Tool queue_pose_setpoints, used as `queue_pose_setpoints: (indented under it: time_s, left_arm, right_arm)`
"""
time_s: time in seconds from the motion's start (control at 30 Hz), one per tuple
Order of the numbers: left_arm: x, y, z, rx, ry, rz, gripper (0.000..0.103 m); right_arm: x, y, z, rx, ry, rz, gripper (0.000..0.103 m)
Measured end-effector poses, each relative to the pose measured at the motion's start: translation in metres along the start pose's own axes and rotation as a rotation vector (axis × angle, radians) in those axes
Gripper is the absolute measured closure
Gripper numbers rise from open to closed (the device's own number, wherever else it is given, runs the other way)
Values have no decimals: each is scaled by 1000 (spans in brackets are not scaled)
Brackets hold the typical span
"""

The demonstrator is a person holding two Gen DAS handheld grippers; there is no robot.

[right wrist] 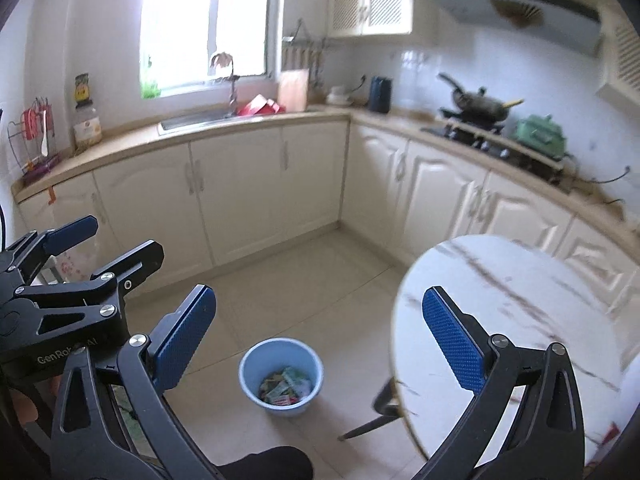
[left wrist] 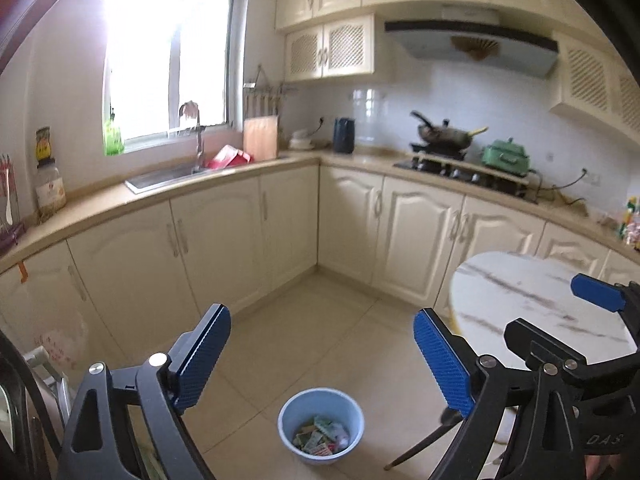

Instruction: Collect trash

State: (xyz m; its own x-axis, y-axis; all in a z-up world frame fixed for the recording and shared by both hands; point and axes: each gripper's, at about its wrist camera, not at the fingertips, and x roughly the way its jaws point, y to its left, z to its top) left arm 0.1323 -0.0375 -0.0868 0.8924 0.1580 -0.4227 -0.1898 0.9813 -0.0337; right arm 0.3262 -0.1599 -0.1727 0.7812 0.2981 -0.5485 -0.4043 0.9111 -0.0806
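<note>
The trash (left wrist: 322, 438) lies in a heap of crumpled wrappers at the bottom of the blue bucket (left wrist: 288, 412), which stands on the tiled floor (left wrist: 304, 320) in front of you, just beside the leg of the round marble desk (left wrist: 520, 292). The desk top looks bare where you can see it.

Your left gripper (left wrist: 322, 360) hangs above the bucket with its blue fingers (left wrist: 204, 356) spread wide and nothing between them. Your right gripper (right wrist: 320, 338) is beside it over the edge of the desk, its fingers (right wrist: 184, 336) released just as wide and also empty.

Beyond the bucket, cream cabinets (left wrist: 224, 240) run along two walls under a long counter (left wrist: 100, 208). The counter carries a sink (left wrist: 168, 176) below the window (left wrist: 168, 48), a dark kettle (left wrist: 344, 135) in the corner, and a wok (left wrist: 446, 134) on the stove (left wrist: 460, 170).
</note>
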Motion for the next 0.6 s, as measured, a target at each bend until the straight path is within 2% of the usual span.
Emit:
queue_pose_setpoints:
  time_s: [0.03,0.33,0.6]
  left_arm:
    - [-15,10,-3,2,-16,-8,11]
    - [-139,0,-31,27,-196,-56,4]
    - [-236,1,-78,43,-368,-53,1]
  right_arm:
    - [-12,-3,2,2,-18,-14,0]
    - [-122,-23,17,6,-187,-136,0]
    - [-198,-19,19,4,-336,-239,0]
